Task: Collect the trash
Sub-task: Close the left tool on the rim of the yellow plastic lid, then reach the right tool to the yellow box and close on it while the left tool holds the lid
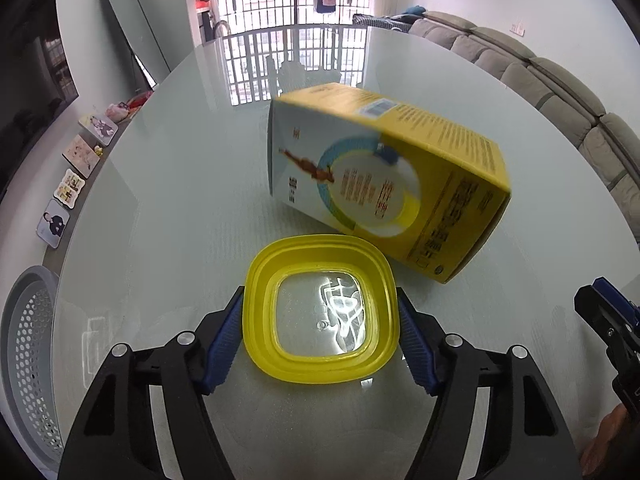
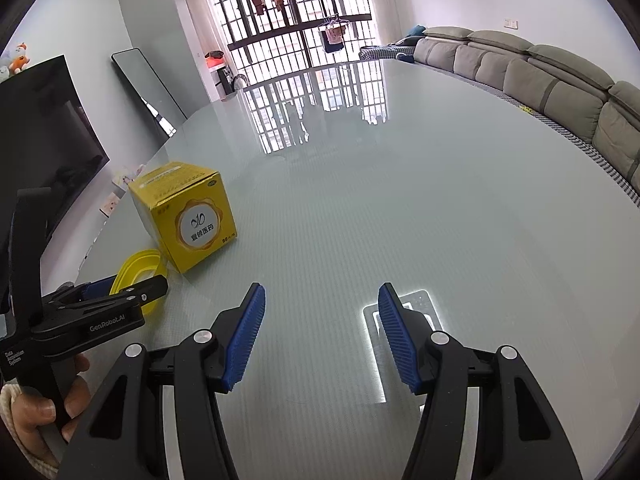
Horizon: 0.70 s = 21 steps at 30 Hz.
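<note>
1. Gripping the yellow lid (image 1: 322,308) in my left gripper (image 1: 320,332) — both blue pads (image 1: 224,344) sit flush against its opposite edges, the jaws about half closed around it, and it lies flat on the glass table (image 1: 180,200).
2. My left camera looks straight down into the lid's clear centre panel; my right camera catches only a yellow sliver of it (image 2: 136,270) at 9 o'clock, behind the left gripper (image 2: 120,292) seen side-on.
3. The yellow box (image 1: 384,176) lies just past the lid at 1 o'clock in the left view, showing its long printed side and looking blurred. In the right view the same box (image 2: 186,216) sits at 10 o'clock and turns its square end with a round logo toward me — a face the left camera does not give.
4. My right gripper (image 2: 322,332) hangs partly open over bare glass, nothing between its pads (image 2: 246,336).
5. Only the left view shows the grey perforated basket (image 1: 28,352) at 8 o'clock, beyond the table's edge.
6. Only the right view shows my hand (image 2: 36,408) wrapped around the left gripper's handle.
</note>
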### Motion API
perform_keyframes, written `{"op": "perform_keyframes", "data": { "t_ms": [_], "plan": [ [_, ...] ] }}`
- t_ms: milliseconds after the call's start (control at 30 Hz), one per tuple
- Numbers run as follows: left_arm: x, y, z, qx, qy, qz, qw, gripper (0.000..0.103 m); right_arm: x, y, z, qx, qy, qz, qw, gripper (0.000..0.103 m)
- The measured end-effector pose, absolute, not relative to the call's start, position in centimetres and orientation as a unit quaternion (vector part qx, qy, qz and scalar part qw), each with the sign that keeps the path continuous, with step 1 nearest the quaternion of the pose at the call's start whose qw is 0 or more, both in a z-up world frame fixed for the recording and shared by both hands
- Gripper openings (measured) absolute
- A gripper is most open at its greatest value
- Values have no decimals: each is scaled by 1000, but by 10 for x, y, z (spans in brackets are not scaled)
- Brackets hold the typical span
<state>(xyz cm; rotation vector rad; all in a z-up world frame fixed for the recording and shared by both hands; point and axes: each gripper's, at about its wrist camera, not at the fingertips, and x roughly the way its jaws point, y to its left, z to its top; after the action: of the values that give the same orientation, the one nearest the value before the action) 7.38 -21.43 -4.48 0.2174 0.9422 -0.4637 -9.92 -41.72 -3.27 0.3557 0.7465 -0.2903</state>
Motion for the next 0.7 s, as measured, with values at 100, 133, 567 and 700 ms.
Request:
{"op": "perform_keyframes", "data": {
  "t_ms": [100,133,567,700],
  "plan": [
    [69,-206,-41,104,443,-221,863,68,-99,-416,-32,170,360,-139,907,57],
    [67,-203,-40,105,440,-220,864,68,-100,-416,-31,168,360,-137,907,57],
    [69,-149,-22,89,417,-175,888,68,-60,-400,5,132,360,-57,922,59],
    [75,-135,-17,82,410,-160,894,68,-33,-386,16,104,371,-18,923,65]
  ]
}}
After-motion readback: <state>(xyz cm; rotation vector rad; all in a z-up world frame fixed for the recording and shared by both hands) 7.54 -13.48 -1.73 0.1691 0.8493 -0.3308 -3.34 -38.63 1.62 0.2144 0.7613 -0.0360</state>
